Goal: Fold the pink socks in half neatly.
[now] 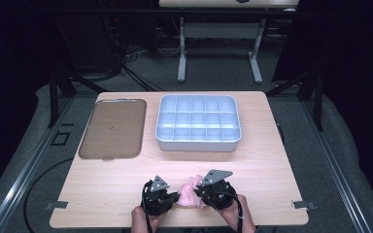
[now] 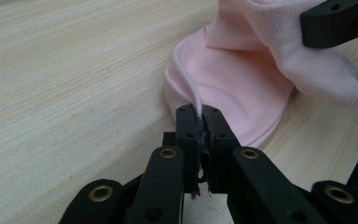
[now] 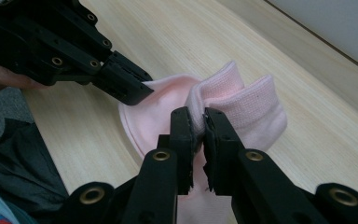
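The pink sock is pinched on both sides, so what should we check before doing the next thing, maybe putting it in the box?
1. Left hand-held gripper shut on the pink sock edge: ok.
2. Right hand-held gripper shut on the ribbed cuff: ok.
3. Sock folded neatly: not ok, bunched.
4. Divided bin compartments free: ok.
5. Table between sock and bin free: ok.
6. Grip firm enough for lifting: cannot tell.

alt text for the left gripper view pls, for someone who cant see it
The left tongs are shut on the thin edge of a pink cloth lying bunched on a light wooden table. At the upper right, a black jaw of the right tongs holds the cloth's ribbed part, lifted a little.
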`<control>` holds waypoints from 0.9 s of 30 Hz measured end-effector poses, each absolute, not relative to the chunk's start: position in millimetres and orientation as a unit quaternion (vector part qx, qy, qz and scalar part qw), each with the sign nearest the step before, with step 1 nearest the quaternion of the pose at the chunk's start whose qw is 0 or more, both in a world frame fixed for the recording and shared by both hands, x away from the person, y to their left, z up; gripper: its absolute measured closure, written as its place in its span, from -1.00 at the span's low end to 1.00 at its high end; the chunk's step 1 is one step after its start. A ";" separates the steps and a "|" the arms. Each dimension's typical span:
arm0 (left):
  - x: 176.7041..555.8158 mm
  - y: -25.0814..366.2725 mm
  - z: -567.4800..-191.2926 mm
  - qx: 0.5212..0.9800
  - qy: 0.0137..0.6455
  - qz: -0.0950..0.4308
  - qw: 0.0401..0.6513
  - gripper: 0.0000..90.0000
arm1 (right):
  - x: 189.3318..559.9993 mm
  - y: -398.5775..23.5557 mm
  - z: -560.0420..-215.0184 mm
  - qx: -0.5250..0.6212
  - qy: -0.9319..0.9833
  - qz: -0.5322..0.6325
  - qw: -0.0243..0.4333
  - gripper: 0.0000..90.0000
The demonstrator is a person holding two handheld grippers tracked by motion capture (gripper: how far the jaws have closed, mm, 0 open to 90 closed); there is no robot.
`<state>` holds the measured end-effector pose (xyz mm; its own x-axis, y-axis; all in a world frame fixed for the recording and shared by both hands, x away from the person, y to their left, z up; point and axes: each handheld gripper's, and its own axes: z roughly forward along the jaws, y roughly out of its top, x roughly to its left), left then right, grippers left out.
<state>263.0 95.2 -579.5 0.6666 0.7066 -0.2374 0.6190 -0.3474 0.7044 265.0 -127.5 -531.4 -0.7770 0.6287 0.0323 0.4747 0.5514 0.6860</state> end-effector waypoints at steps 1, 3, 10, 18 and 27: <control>263.0 95.3 -579.6 0.819 0.404 0.054 0.403 0.92 | 265.2 -125.7 -531.9 0.313 0.875 0.354 0.109 0.83; 263.0 95.3 -579.8 0.819 0.404 0.055 0.403 0.92 | 265.4 -122.7 -532.3 0.308 0.877 0.354 0.108 0.83; 262.8 95.6 -580.3 0.819 0.405 0.057 0.403 0.91 | 266.3 -112.9 -536.0 0.299 0.880 0.353 0.102 0.83; 259.6 103.9 -573.4 0.811 0.415 0.057 0.409 0.45 | 268.2 -115.0 -538.2 0.305 0.880 0.350 0.099 0.83; 261.6 103.5 -578.0 0.813 0.412 0.043 0.408 0.84 | 267.5 -113.2 -538.0 0.303 0.881 0.349 0.102 0.83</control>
